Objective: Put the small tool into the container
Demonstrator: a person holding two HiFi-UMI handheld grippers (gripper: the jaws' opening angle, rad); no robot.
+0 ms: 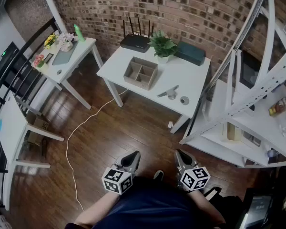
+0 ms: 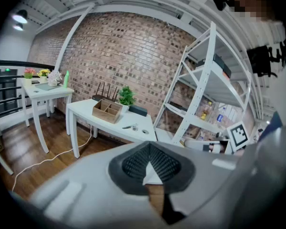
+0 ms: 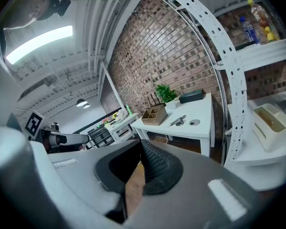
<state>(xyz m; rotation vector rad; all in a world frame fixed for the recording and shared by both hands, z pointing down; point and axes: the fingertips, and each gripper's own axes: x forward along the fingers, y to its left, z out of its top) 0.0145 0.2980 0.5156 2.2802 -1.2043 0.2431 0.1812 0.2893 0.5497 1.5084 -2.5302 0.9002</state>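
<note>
The small metal tool [image 1: 168, 93] lies on the white table [image 1: 190, 78], right of the wooden compartment box [image 1: 140, 73]; a small round disc [image 1: 184, 100] sits beside the tool. The left gripper [image 1: 133, 155] and right gripper [image 1: 180, 154] are held side by side close to the person's body, over the wooden floor and well short of the table. Both have their jaws together with nothing between them. In the left gripper view the left gripper [image 2: 150, 162] faces the box [image 2: 107, 110] and tool [image 2: 130, 126] far ahead. In the right gripper view the right gripper [image 3: 142, 151] faces the tool [image 3: 178, 121] and box [image 3: 154, 114].
A router [image 1: 135, 42], a potted plant [image 1: 162, 46] and a dark case [image 1: 190, 53] stand at the table's back. A second white table [image 1: 81, 49] stands at left, and white shelving [image 1: 238, 128] at right. A white cable [image 1: 71, 137] trails across the floor.
</note>
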